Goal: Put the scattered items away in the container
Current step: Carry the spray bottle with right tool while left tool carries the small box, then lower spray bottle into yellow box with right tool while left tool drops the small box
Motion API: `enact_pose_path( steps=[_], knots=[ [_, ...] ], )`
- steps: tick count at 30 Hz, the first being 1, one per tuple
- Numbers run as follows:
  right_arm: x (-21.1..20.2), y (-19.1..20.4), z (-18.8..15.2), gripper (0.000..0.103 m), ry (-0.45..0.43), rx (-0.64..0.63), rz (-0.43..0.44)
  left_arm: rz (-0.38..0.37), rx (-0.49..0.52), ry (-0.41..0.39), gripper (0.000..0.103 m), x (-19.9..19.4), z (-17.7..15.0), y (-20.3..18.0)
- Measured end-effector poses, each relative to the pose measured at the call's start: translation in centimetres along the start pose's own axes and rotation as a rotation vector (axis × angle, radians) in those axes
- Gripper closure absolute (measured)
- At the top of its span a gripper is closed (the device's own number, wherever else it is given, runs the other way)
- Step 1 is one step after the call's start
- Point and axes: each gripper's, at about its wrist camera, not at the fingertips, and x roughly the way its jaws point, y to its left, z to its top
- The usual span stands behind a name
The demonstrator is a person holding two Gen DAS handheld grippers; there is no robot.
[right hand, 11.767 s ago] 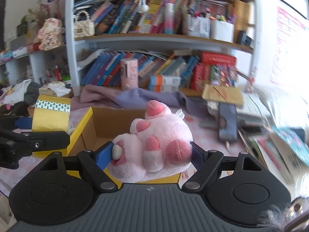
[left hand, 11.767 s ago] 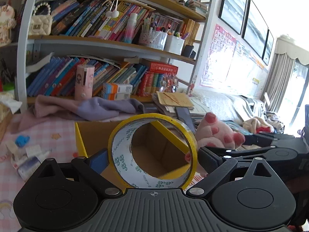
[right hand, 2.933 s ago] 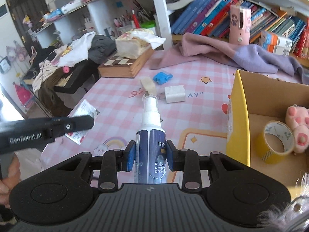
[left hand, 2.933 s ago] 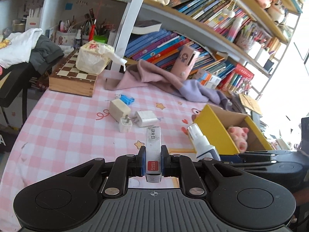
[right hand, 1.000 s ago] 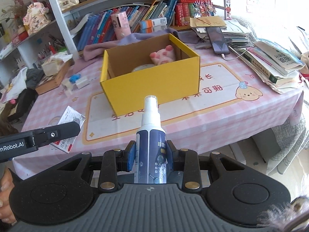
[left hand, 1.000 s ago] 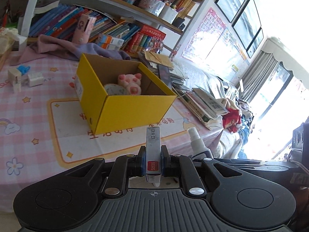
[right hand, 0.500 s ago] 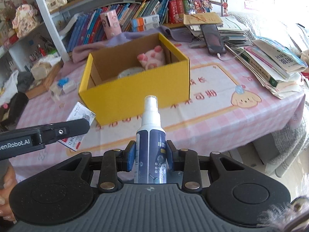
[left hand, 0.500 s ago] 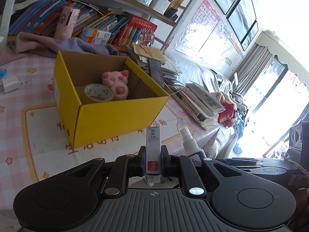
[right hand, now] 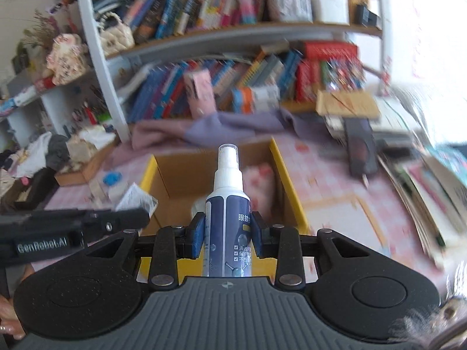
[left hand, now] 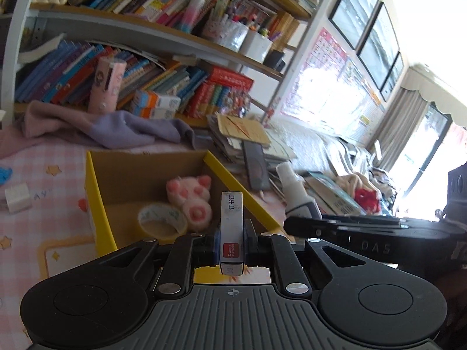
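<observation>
Upright between the pads of the left claw [left hand: 231, 240] stands a small staple box [left hand: 231, 227], white with a red label, gripped firmly on both narrow sides. Likewise the right claw [right hand: 227, 239] is clenched on a spray bottle [right hand: 226, 213], blue-bodied with a white nozzle pointing up. Both items hang just short of the near wall of the yellow cardboard box [left hand: 99, 204], which sits open on the pink checked bench [left hand: 38, 198]. Inside the box lie a roll of tape [left hand: 162, 218] and, touching it on the right, a pink plush toy [left hand: 191, 198]. Left of the box, on the bench, rest a white charger block [left hand: 17, 201] and a blue object [left hand: 4, 173]. Behind, a purple cloth [left hand: 116, 128] is heaped at the foot of a bookshelf [left hand: 146, 32]. The right wrist view is blurred.
</observation>
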Motion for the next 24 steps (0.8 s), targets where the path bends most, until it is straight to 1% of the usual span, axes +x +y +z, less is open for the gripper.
enact_pose_path(
  steps=[4,6,10,13,18,22,24],
  knots=[
    [3.1,-0.8,2.7,0.072,-0.016,-0.062,0.058,0.076,0.006,-0.020,0.090,1.8,1.3,0.3],
    [4.8,-1.2,3.4,0.072,-0.006,-0.087,0.082,0.133,0.045,-0.022,0.090,3.1,1.7,0.2],
    [8.9,-1.9,4.1,0.072,0.030,-0.150,0.095,0.220,0.098,0.022,0.090,6.3,1.9,0.2],
    [11.7,-2.3,3.8,0.072,0.086,-0.196,0.115,0.270,0.120,0.084,0.090,8.7,1.2,0.5],
    [15.1,-3.0,2.1,0.072,0.205,-0.257,0.155,0.327,0.144,0.186,0.090,11.3,-0.3,0.6],
    [16.8,-3.3,0.7,0.072,0.298,-0.280,0.189,0.358,0.153,0.237,0.090,12.4,-1.1,0.5],
    [17.3,-3.4,0.1,0.072,0.331,-0.285,0.206,0.368,0.154,0.253,0.090,12.7,-1.5,0.4]
  ],
)
